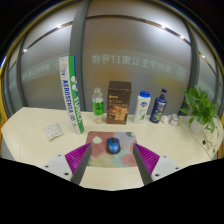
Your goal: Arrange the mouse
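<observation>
A small blue mouse [113, 146] lies on a patterned mouse mat [100, 146] on the pale table [40, 135]. My gripper [111, 158] is open, its purple pads [78, 157] spread wide at either side of the mat's near edge. The mouse sits just ahead of the fingers, between their lines, with clear gaps on both sides. Nothing is held.
Behind the mat stand a tall green and white box [67, 95], a clear bottle [98, 106], a brown box [119, 103], a white jar [143, 106] and a dark bottle [159, 105]. A potted plant [200, 108] stands at the right. A small packet [54, 129] lies at the left.
</observation>
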